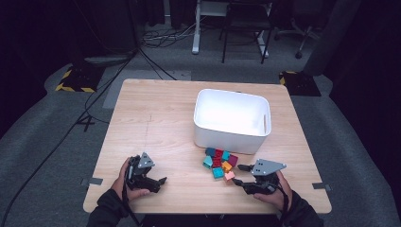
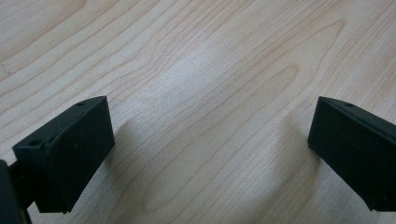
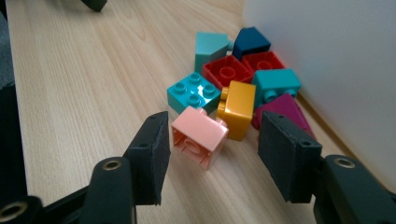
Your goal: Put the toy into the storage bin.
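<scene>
A light wooden desk (image 1: 156, 123) carries a white bin (image 1: 231, 120) set right of centre, its inside washed out by glare so the bottom is hard to read. Just in front of the bin's near wall lies a small heap of toy bricks (image 1: 220, 163).

In the right gripper view the heap comes apart into single pieces: a pink brick (image 3: 200, 136) tipped on its side nearest the camera, a yellow brick (image 3: 237, 108) touching it behind, a teal studded brick (image 3: 194, 93) to their left, a red brick (image 3: 228, 71) with its hollow underside turned toward the camera, and a magenta brick (image 3: 282, 108) partly hidden behind the right jaw. A dark blue brick (image 3: 251, 42) at the far end is half covered by its neighbours.

The right gripper (image 1: 240, 174) sits near the desk's near right edge, spread wide with nothing between its jaws; the pink brick lies just beyond the gap, untouched. The hand behind it is cut off by the lower frame edge.

The left gripper (image 1: 161, 181) rests low at the near left, well apart from the bricks. In its own view the left gripper (image 2: 210, 140) stands released over bare wood, both jaws cropped at the picture's sides.
</scene>
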Demonstrator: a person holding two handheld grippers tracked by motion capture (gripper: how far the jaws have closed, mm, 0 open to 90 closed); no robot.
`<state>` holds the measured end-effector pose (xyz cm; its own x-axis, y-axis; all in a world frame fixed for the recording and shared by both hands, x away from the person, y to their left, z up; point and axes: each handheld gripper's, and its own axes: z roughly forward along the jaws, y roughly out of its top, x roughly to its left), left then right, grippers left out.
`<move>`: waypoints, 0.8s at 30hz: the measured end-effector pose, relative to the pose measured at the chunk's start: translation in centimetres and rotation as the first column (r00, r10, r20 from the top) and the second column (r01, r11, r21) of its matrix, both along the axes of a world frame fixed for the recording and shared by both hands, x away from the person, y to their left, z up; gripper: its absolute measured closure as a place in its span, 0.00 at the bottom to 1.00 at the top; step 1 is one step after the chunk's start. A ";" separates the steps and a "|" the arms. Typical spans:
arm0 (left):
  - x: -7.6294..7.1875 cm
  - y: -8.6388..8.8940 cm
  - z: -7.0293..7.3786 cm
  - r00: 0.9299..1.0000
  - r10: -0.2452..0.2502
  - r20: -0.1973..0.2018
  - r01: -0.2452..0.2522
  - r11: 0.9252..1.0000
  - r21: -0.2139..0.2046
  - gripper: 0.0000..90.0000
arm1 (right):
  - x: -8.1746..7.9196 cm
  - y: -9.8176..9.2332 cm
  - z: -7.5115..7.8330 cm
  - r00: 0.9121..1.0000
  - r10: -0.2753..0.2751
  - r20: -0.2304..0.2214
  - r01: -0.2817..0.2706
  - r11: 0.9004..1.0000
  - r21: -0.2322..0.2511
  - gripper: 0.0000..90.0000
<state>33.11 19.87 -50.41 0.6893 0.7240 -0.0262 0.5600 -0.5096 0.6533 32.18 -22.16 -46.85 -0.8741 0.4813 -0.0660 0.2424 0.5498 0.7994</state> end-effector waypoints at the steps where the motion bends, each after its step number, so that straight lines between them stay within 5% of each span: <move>1: 0.0 0.0 0.0 1.000 0.000 0.000 0.000 1.000 0.000 0.01 | 0.0 0.2 -0.3 1.000 0.003 -0.009 -0.003 1.000 0.006 0.49; 24: 0.0 0.0 0.0 1.000 0.000 -0.001 0.000 1.000 0.000 0.01 | 0.5 2.5 -3.3 0.999 0.001 -0.039 -0.004 0.998 -0.066 0.43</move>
<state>33.11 19.88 -50.41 0.6895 0.7238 -0.0268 0.5602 -0.5095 0.6531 32.64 -19.68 -50.18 -0.8777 0.4750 -0.0634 0.2712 0.6013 0.7516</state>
